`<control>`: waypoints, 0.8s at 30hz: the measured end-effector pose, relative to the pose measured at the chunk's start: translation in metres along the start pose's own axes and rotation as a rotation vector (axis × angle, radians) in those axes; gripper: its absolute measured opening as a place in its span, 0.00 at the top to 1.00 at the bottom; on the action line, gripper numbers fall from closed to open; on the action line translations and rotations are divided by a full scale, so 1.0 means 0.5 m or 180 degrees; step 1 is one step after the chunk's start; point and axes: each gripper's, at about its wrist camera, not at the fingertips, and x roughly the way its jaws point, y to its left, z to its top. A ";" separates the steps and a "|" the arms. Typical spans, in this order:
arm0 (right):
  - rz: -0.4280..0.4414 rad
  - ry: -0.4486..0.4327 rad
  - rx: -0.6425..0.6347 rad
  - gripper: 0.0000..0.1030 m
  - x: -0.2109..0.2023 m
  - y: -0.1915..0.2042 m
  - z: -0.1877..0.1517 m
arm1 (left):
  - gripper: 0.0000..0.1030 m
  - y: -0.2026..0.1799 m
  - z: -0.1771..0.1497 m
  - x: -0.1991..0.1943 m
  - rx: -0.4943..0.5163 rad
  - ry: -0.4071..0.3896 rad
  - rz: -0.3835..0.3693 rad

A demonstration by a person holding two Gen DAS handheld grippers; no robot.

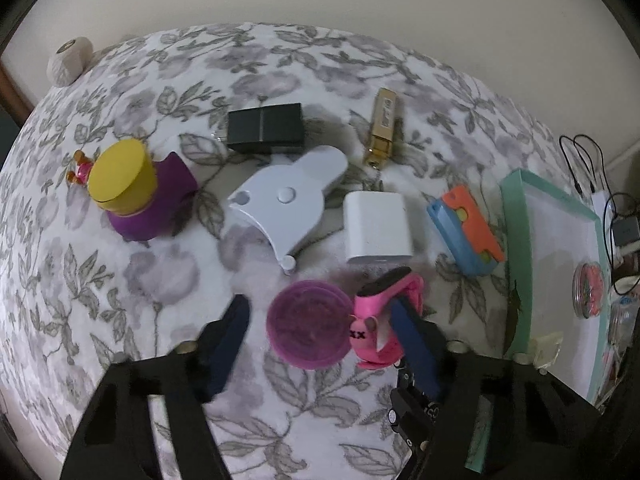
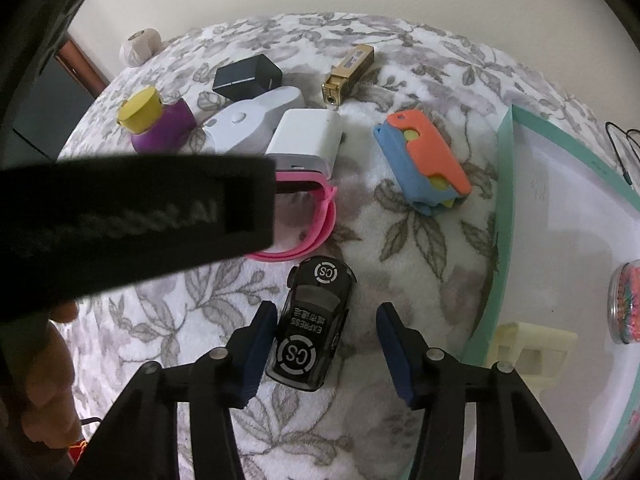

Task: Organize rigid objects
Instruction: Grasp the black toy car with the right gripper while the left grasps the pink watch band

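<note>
Two claws work over the floral blanket (image 2: 420,240). Teal tray (image 2: 506,184) lies right of the black toy car (image 2: 314,328); right claw (image 2: 320,342) straddles the car, spread, left pad touching: centre, then squeeze its sides. Left claw (image 1: 320,320), also spread, flanks a purple disc (image 1: 306,324).

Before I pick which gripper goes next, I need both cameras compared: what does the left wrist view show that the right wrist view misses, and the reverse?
Only the left wrist view: the purple round lid between the open left gripper.

Only the right wrist view: the black toy car between the open right gripper, and the cream plastic piece in the tray.

Both: pink watch, white charger, blue-orange block, gold lighter, teal tray.
</note>
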 end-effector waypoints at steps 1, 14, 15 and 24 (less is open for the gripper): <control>0.0026 0.0002 0.0012 0.50 -0.001 -0.002 0.000 | 0.36 -0.002 -0.001 0.000 0.0013 0.0000 -0.0003; 0.0182 0.0018 0.0027 0.56 0.002 -0.013 -0.006 | 0.61 -0.007 0.005 -0.005 0.0099 -0.0078 -0.0082; 0.0183 0.0019 0.0026 0.56 0.004 -0.014 -0.006 | 0.61 -0.008 0.005 -0.006 0.0102 -0.0084 -0.0087; 0.0329 0.0016 0.0132 0.62 0.000 -0.032 -0.004 | 0.83 -0.030 0.001 -0.006 0.0164 -0.0107 -0.0201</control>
